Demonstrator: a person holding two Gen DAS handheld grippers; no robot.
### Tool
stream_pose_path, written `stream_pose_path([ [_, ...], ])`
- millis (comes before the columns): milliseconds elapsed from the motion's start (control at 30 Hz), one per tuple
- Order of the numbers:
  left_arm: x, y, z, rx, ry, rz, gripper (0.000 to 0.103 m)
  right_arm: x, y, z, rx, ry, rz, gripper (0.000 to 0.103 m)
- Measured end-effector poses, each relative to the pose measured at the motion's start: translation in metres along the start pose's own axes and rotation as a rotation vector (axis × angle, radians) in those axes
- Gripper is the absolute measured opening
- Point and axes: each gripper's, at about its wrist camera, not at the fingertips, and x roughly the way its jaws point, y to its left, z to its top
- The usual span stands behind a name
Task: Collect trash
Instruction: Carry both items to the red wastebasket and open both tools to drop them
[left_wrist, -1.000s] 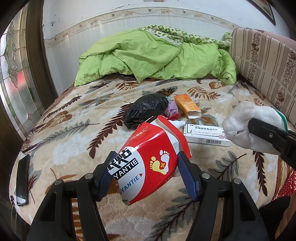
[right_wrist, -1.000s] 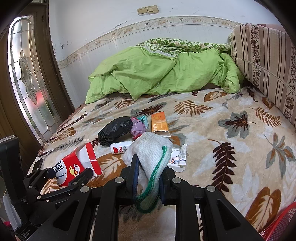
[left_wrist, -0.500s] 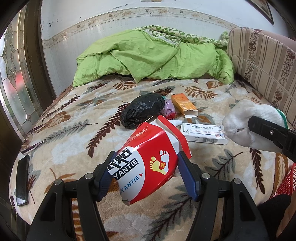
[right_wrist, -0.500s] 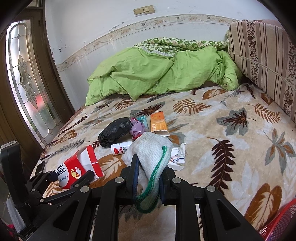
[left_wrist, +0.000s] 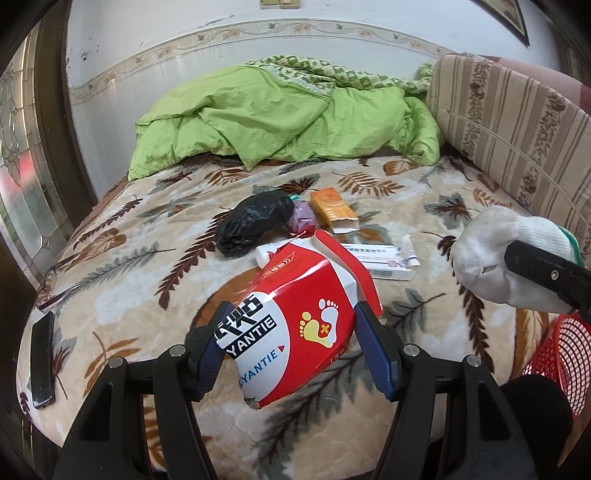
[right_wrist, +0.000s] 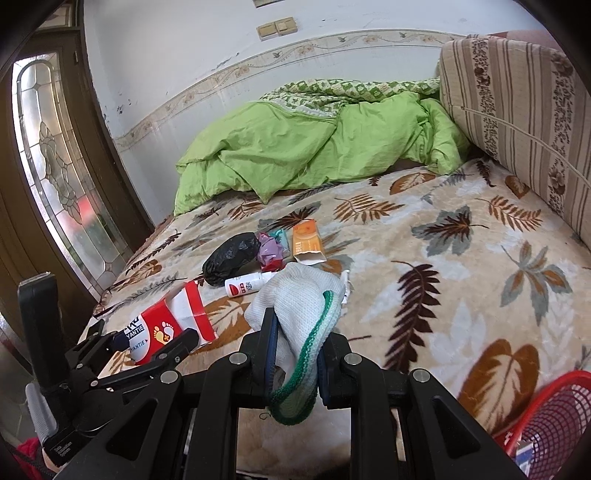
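Observation:
My left gripper (left_wrist: 291, 350) is shut on a red and white carton (left_wrist: 295, 325) printed with yellow feet, held above the bed's near edge; the same carton (right_wrist: 166, 328) shows at lower left in the right wrist view. My right gripper (right_wrist: 295, 362) is shut on a white sock with a green cuff (right_wrist: 299, 314), which also appears at the right of the left wrist view as the sock (left_wrist: 495, 254). On the leaf-patterned blanket (right_wrist: 443, 266) lie a black bag (left_wrist: 255, 223), an orange box (left_wrist: 334, 212), a white flat box (left_wrist: 384, 258) and a small white bottle (right_wrist: 247, 286).
A red mesh basket (right_wrist: 550, 417) stands at the bed's near right corner. A green duvet (left_wrist: 280, 114) is heaped at the far end, a striped cushion (left_wrist: 517, 122) lines the right side. A dark phone (left_wrist: 42, 354) lies at the blanket's left edge.
Both grippers have drawn back from the bed and slightly up with their loads; the trash pile looks farther away and the red basket has come into view at the lower right.

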Motion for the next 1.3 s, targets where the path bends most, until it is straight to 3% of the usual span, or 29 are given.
stream_pose_path([
  [400,-0.018,-0.034,0.002,0.060,-0.002,-0.051,0.065,-0.036,-0.028,-0.002,0.073,-0.015,-0.004,0.019],
  [633,-0.033,-0.068,0.011,0.121,-0.017,-0.135,0.065,-0.064,-0.052,-0.005,0.121,-0.026,-0.040,0.019],
  [933,-0.051,-0.152,0.020,0.250,0.010,-0.373,0.066,-0.130,-0.129,-0.018,0.263,-0.049,-0.204,0.019],
  [1167,-0.051,-0.235,0.010,0.347,0.153,-0.621,0.067,-0.179,-0.194,-0.043,0.409,-0.057,-0.339,0.019],
  [1300,-0.049,-0.269,-0.002,0.395,0.205,-0.679,0.073,-0.193,-0.219,-0.060,0.473,-0.055,-0.374,0.020],
])
